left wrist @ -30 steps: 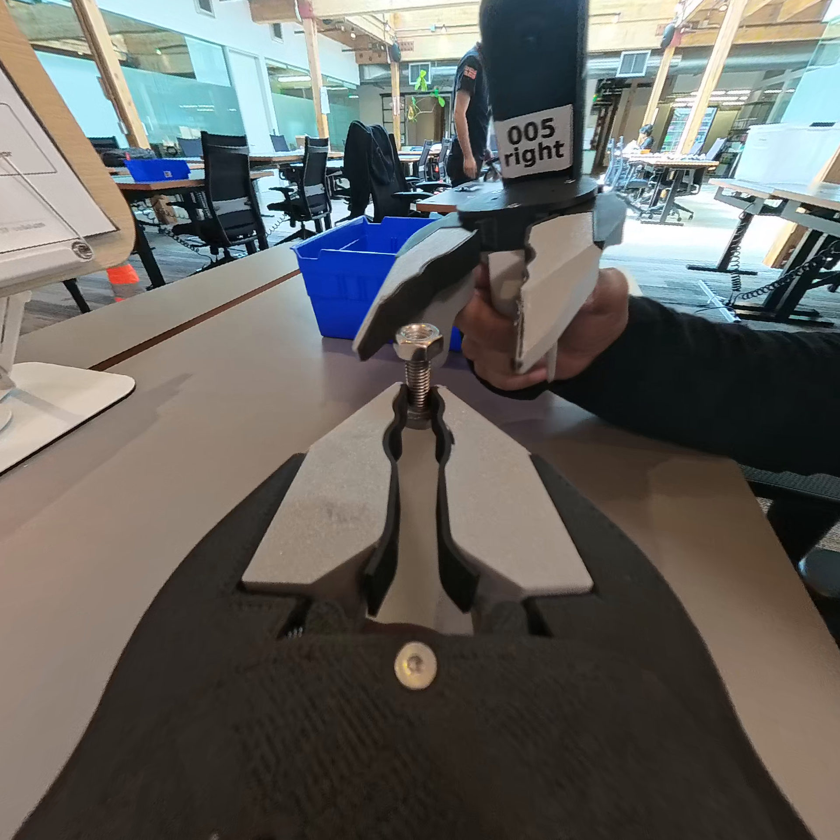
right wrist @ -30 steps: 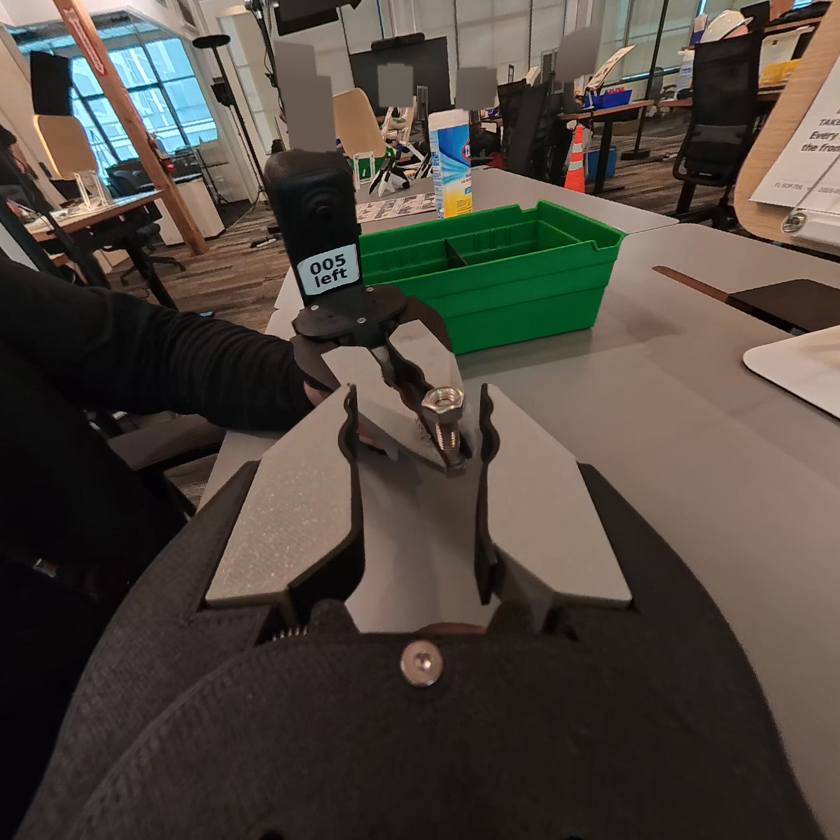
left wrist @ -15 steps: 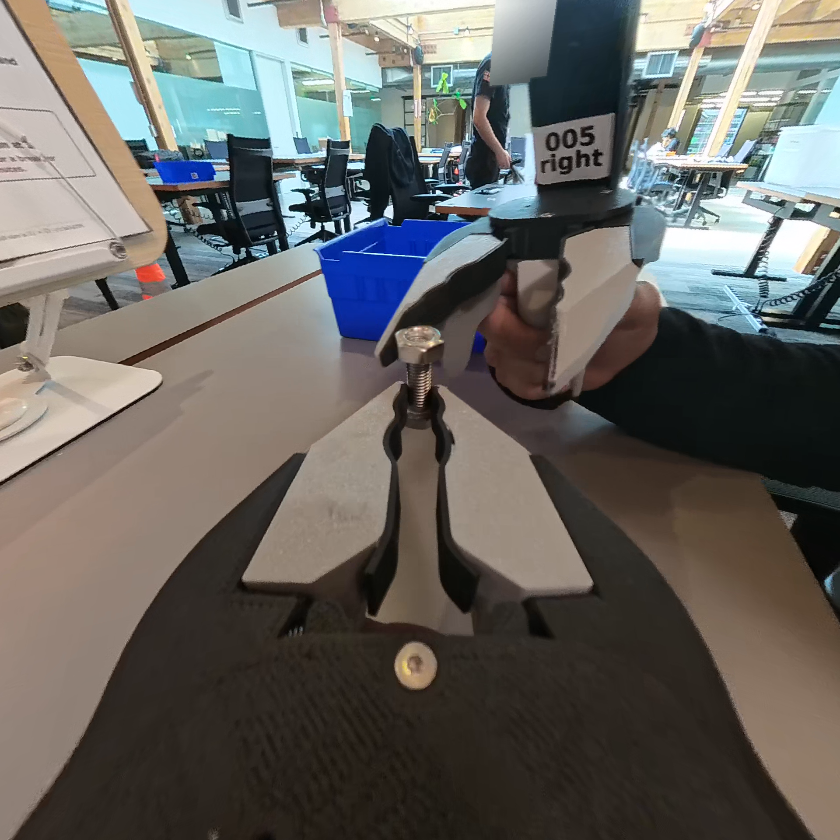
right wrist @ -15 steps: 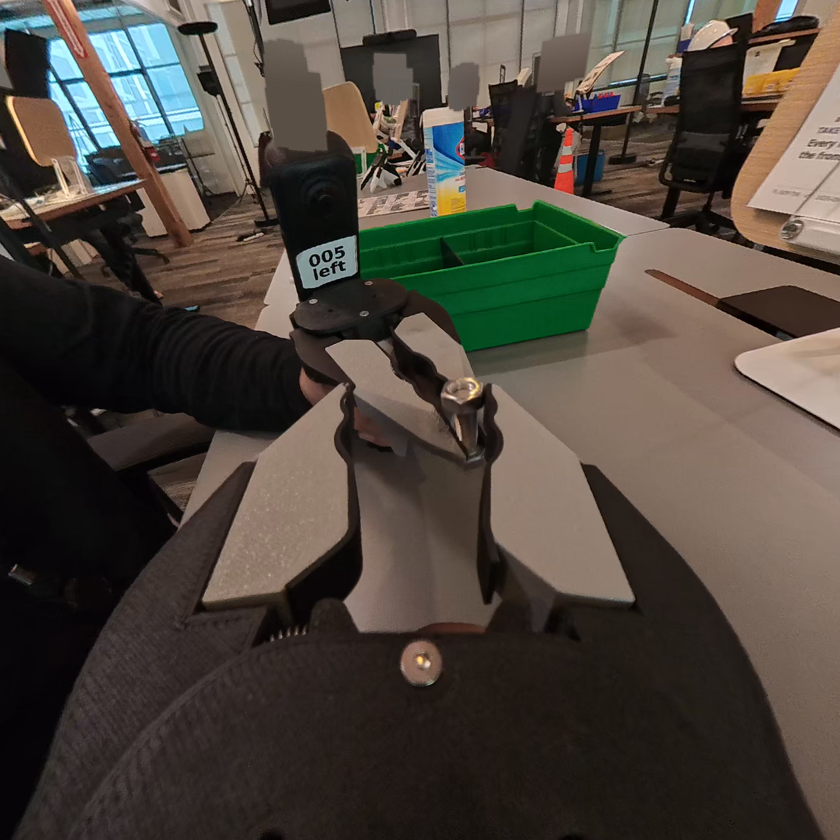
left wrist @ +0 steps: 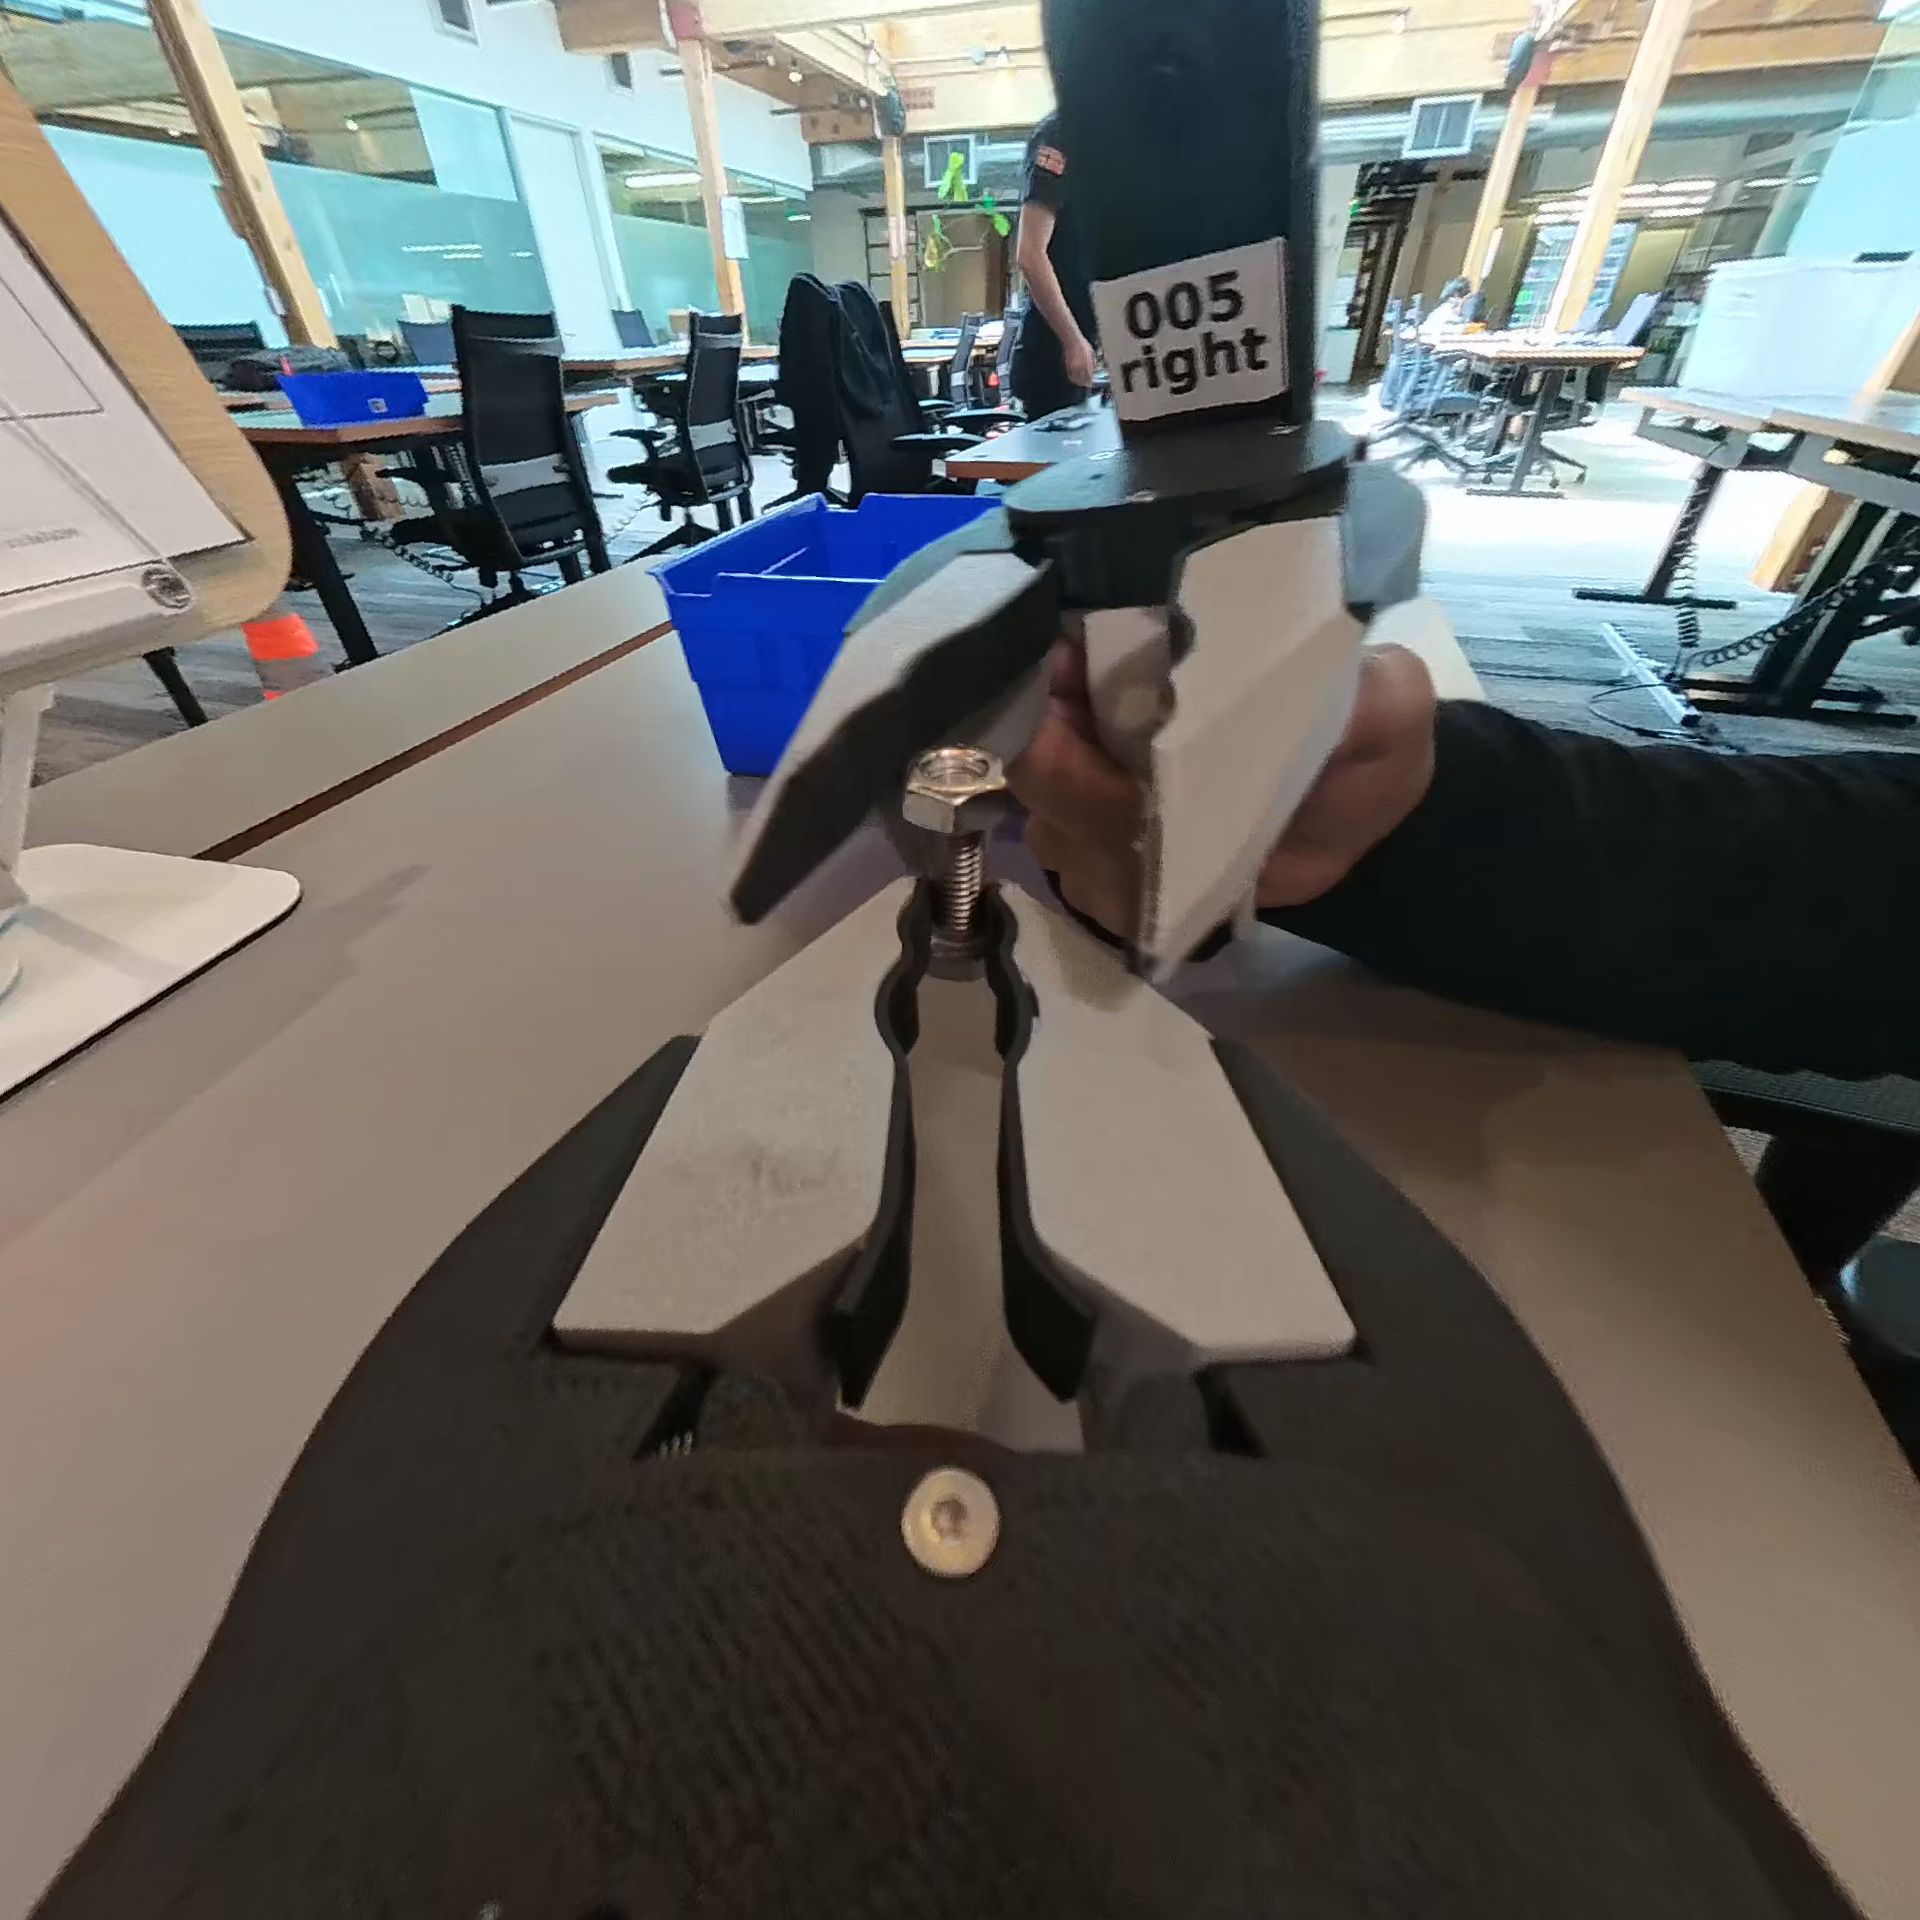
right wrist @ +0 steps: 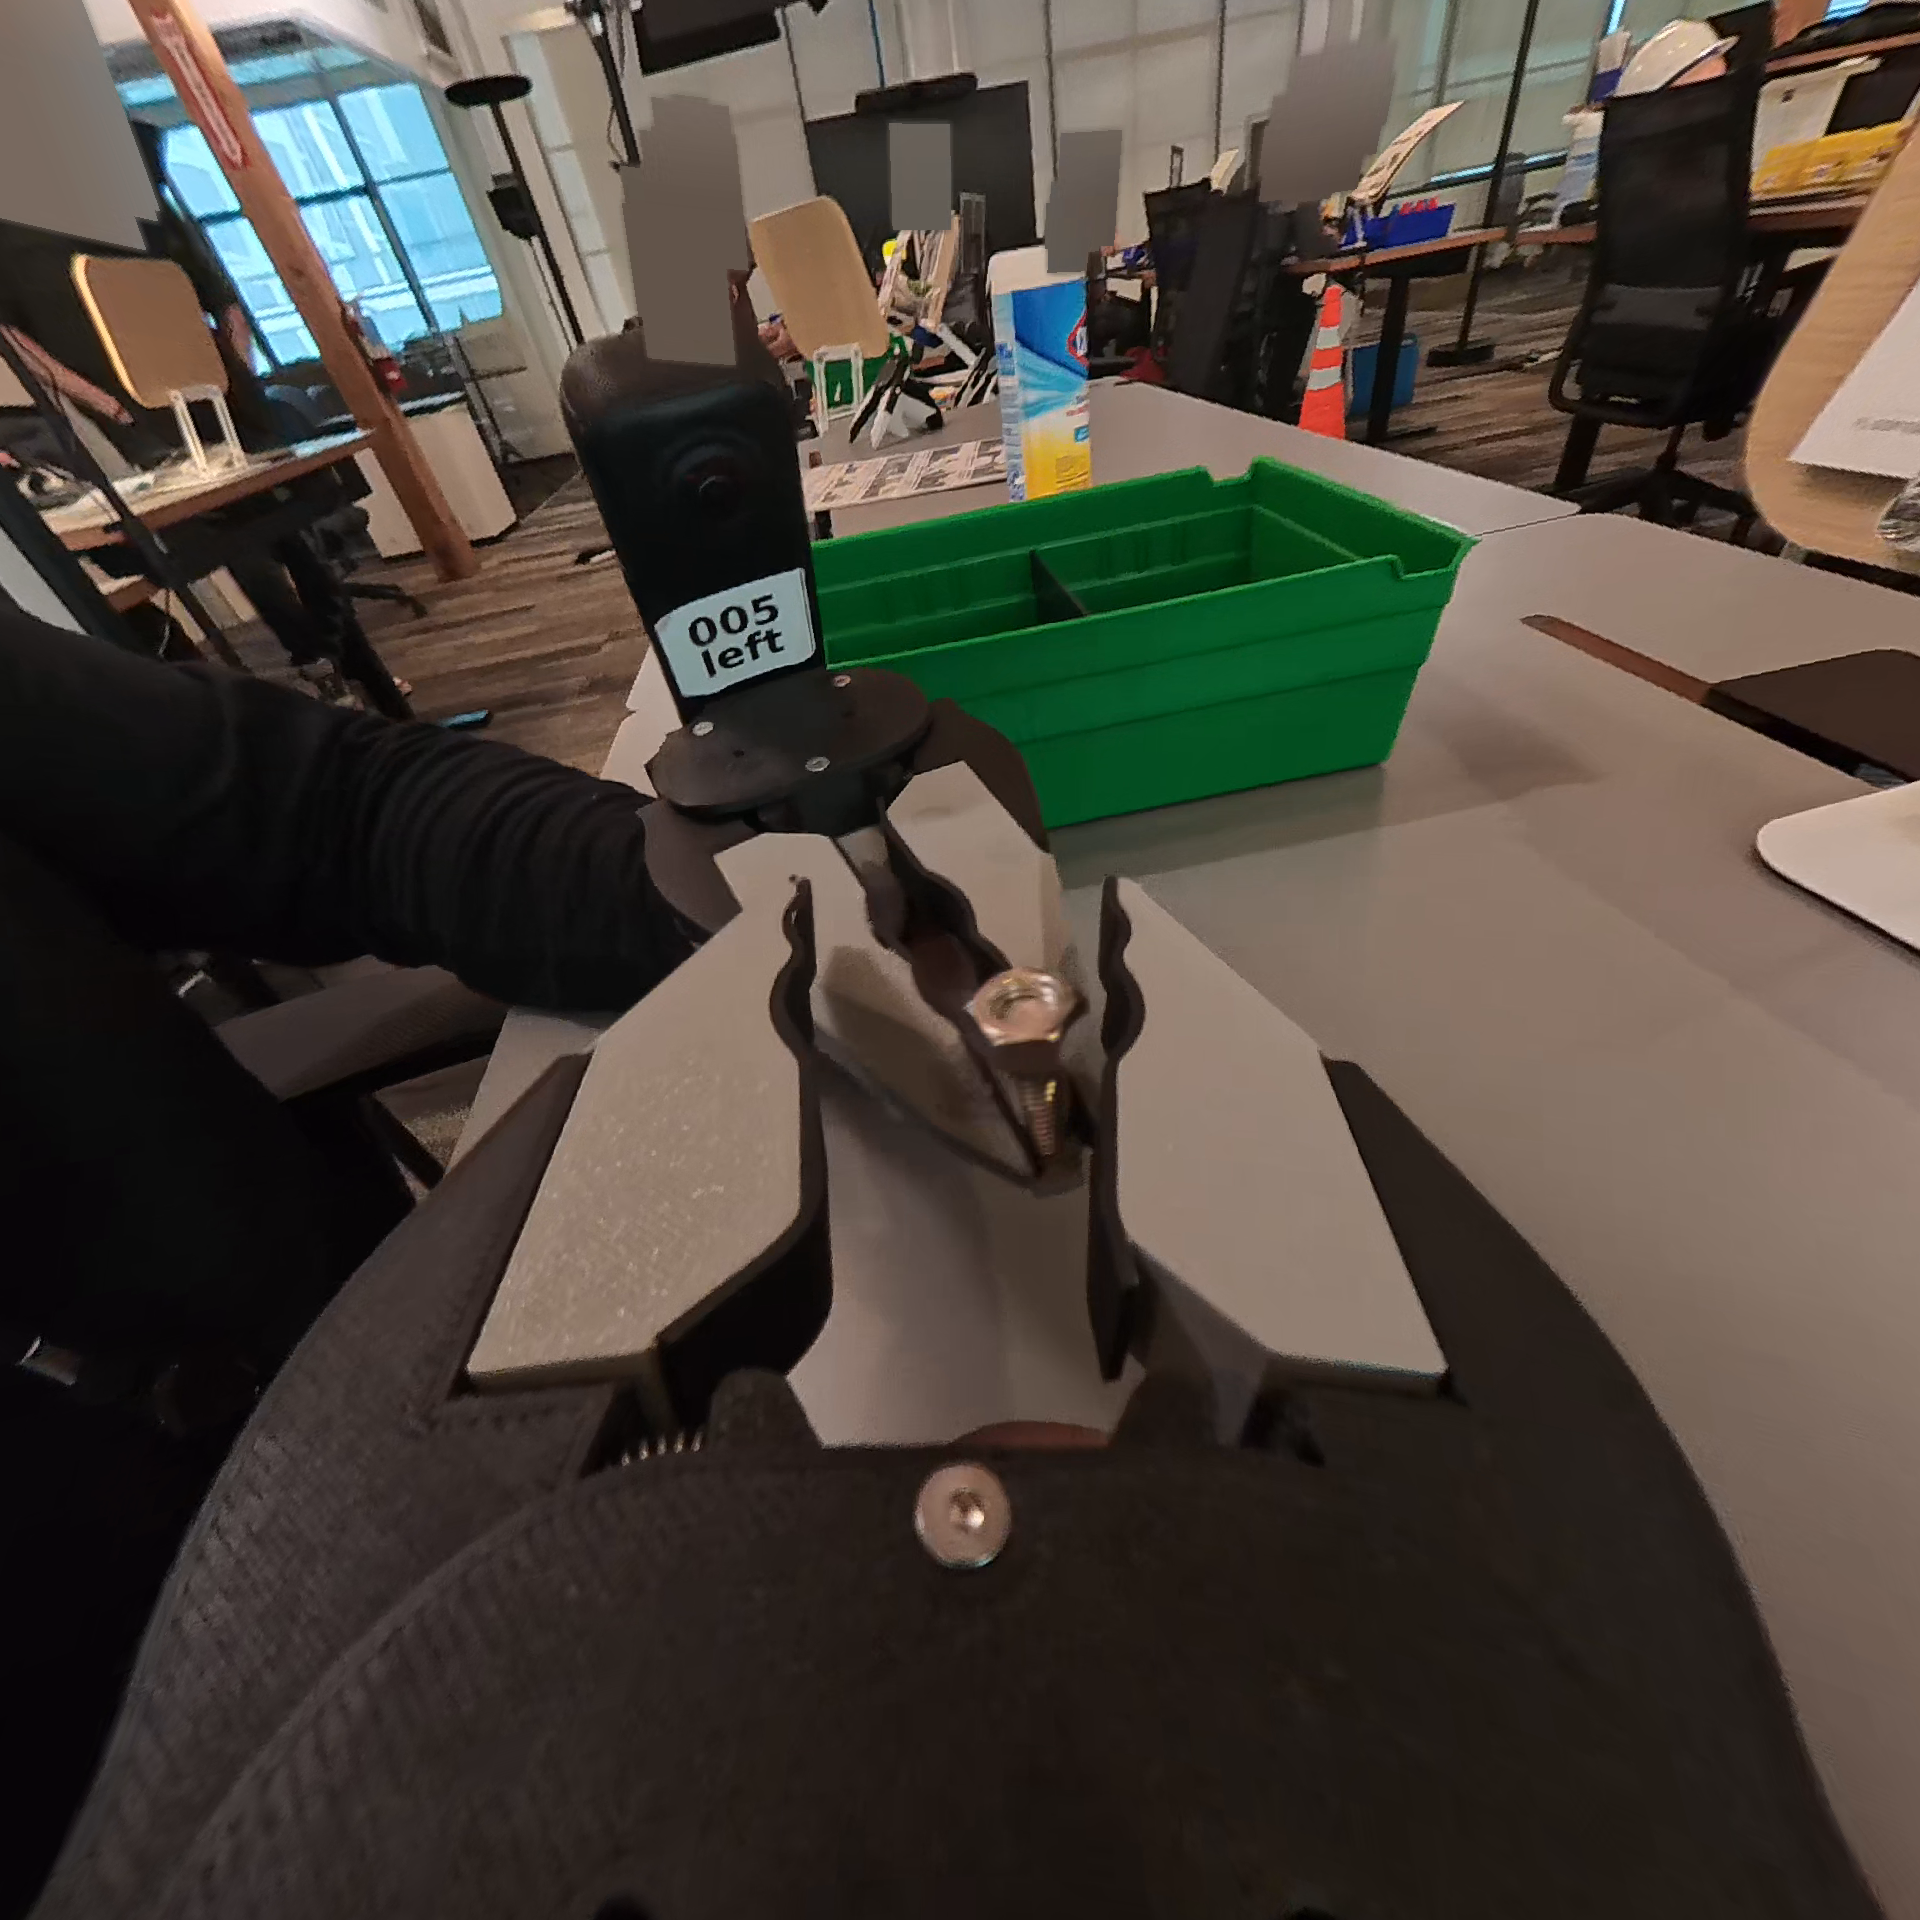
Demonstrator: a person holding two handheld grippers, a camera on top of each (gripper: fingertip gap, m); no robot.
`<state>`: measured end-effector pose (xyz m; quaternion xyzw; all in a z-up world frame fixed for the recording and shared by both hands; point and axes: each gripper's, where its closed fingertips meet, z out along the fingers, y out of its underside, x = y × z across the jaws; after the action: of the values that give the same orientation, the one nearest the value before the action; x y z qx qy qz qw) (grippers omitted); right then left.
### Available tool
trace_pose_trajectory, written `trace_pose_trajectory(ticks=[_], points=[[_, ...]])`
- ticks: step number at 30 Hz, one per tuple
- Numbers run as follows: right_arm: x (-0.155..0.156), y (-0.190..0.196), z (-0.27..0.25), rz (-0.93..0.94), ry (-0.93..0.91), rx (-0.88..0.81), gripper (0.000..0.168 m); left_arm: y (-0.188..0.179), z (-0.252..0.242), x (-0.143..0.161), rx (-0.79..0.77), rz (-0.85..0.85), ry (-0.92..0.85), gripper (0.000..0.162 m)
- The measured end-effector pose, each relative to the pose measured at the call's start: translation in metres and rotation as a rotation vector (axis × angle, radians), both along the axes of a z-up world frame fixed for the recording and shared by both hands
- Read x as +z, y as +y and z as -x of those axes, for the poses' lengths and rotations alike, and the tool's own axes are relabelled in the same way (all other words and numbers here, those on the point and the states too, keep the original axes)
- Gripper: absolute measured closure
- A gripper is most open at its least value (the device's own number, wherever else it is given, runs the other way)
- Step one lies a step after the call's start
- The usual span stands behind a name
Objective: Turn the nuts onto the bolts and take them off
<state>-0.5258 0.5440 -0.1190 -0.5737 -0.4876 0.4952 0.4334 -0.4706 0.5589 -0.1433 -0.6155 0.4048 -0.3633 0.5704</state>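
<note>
A steel bolt (left wrist: 954, 883) stands upright with a hex nut (left wrist: 953, 795) at its top. My left gripper (left wrist: 956, 940) is shut on the bolt's lower end just above the grey table (left wrist: 468, 935). My right gripper (right wrist: 956, 935) is open and faces the left one. The nut (right wrist: 1023, 1013) sits between its jaws, close to the right finger. In the left wrist view its fingers (left wrist: 894, 717) straddle the nut from behind, held by a hand. The left gripper (right wrist: 1044, 1153) also shows in the right wrist view, clamping the bolt (right wrist: 1042, 1107).
A blue bin (left wrist: 758, 644) stands behind the grippers in the left wrist view. A green divided bin (right wrist: 1195, 707) and a wipes canister (right wrist: 1039, 384) stand farther back in the right wrist view. A white stand base (left wrist: 125, 935) lies to one side on the table. My hands' fingertips stand some 5 cm from each other.
My right gripper has moved in lower around the nut, and the nut now sits nearer its right finger. The left gripper has stayed shut on the bolt.
</note>
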Motion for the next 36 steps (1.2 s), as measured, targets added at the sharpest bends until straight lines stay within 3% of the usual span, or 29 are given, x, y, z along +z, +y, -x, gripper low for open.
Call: trace_pose_trajectory(ticks=[5,10,15,20,24,31,36], points=[[0.002,0.004,-0.010,-0.005,0.006,-0.035,0.109,0.013,0.012,0.001,0.053,0.019,-0.014,0.155],[0.007,0.008,-0.021,0.000,0.039,-0.060,0.114,0.015,0.014,0.002,0.056,0.033,-0.028,0.155],[0.003,0.006,-0.008,0.018,0.028,-0.035,0.114,0.003,0.003,0.000,0.010,0.020,-0.006,0.155],[0.000,0.004,-0.006,-0.016,-0.001,-0.047,0.109,0.012,0.011,0.001,0.057,0.007,-0.003,0.155],[0.009,0.007,-0.022,-0.003,0.042,-0.056,0.119,0.022,0.023,0.006,0.099,0.034,-0.038,0.155],[-0.001,0.007,-0.002,-0.003,0.001,-0.051,0.113,0.005,0.004,0.000,0.021,0.026,-0.009,0.155],[0.001,0.006,-0.005,-0.021,-0.002,-0.065,0.107,0.017,0.016,0.004,0.091,0.009,-0.023,0.155]])
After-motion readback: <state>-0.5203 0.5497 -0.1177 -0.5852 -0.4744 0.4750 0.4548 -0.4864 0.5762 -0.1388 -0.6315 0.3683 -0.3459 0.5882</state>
